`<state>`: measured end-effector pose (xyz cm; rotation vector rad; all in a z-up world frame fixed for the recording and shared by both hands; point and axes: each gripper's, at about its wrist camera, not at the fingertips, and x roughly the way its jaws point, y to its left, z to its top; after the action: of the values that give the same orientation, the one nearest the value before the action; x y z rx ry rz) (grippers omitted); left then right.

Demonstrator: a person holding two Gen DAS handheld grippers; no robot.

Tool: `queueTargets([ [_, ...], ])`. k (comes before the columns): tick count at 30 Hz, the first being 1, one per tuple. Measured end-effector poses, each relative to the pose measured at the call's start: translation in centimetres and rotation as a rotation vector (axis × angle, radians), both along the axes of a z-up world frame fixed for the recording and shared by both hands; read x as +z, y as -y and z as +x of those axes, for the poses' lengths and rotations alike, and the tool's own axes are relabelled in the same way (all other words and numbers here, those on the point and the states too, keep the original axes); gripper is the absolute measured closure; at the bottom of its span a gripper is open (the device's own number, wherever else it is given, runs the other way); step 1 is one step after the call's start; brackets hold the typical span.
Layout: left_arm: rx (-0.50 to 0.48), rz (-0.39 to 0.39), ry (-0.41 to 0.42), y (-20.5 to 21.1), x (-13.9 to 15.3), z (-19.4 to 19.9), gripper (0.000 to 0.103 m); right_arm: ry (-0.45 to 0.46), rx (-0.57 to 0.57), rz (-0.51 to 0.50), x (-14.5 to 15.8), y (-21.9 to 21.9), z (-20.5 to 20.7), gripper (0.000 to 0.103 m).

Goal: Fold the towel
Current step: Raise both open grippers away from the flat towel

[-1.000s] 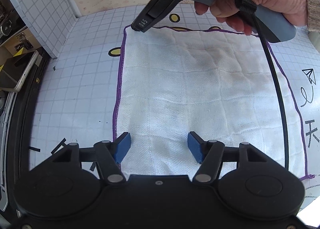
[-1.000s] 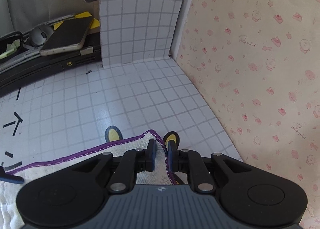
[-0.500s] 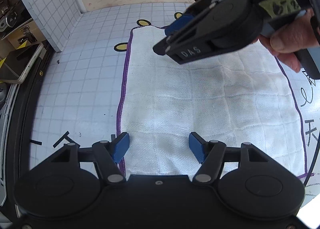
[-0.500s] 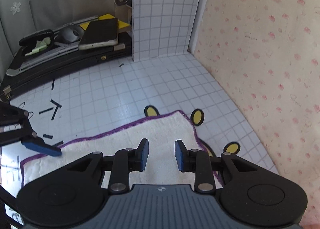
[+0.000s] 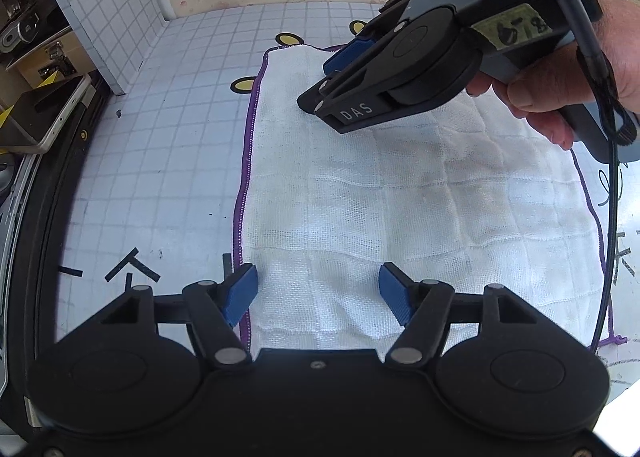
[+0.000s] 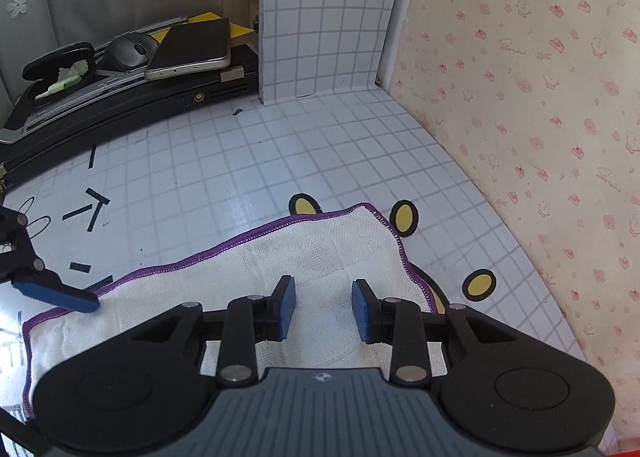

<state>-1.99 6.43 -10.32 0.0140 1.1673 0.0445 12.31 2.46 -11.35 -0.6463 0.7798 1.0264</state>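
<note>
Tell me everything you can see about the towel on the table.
The towel is white, gauzy woven cloth quilted into squares, with a purple stitched hem. It lies spread flat on the gridded table, faint creases crossing it, partly covering yellow oval marks. The left gripper sits with open jaws at its near left corner; the right gripper, also open, is over the far corner. Neither holds it.

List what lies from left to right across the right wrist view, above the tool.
Glasses case → computer mouse → phone → gridded upright panel → patterned pink wall.
</note>
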Motion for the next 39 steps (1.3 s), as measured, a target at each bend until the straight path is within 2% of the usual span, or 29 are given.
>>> queueTargets([
  [5, 0.006, -0.002, 0.001, 0.0, -0.1, -0.6, 0.027, -0.008, -0.011, 0.014, -0.1, -0.5, 0.2, 0.072],
  [14, -0.003, 0.001, -0.004, 0.2, 0.1, -1.3, 0.027, -0.011, -0.050, 0.017, 0.3, -1.3, 0.0, 0.067],
  [17, -0.008, 0.001, -0.005, 0.1, 0.1, -1.4, 0.027, -0.006, -0.101, 0.064, 1.5, 0.4, -1.1, 0.067],
  [19, -0.022, 0.007, -0.004, 0.1, 0.2, -1.5, 0.027, -0.034, -0.125, 0.089, 2.2, 2.1, -2.2, 0.067],
  [23, -0.056, 0.007, -0.009, 0.2, 0.2, -2.2, 0.027, -0.071, -0.171, 0.091, 2.8, 5.6, -5.3, 0.067],
  [31, -0.111, 0.005, -0.014, 0.3, 0.1, -3.9, 0.026, -0.135, -0.284, 0.060, 2.0, 10.2, -9.7, 0.066],
  [36, -0.157, 0.012, -0.005, 0.2, 0.1, -4.5, 0.025, -0.132, -0.340, 0.049, 1.5, 11.4, -10.8, 0.066],
  [39, -0.176, 0.045, 0.007, 0.2, 0.5, -3.9, 0.025, -0.129, -0.378, 0.050, 1.5, 12.3, -11.3, 0.066],
])
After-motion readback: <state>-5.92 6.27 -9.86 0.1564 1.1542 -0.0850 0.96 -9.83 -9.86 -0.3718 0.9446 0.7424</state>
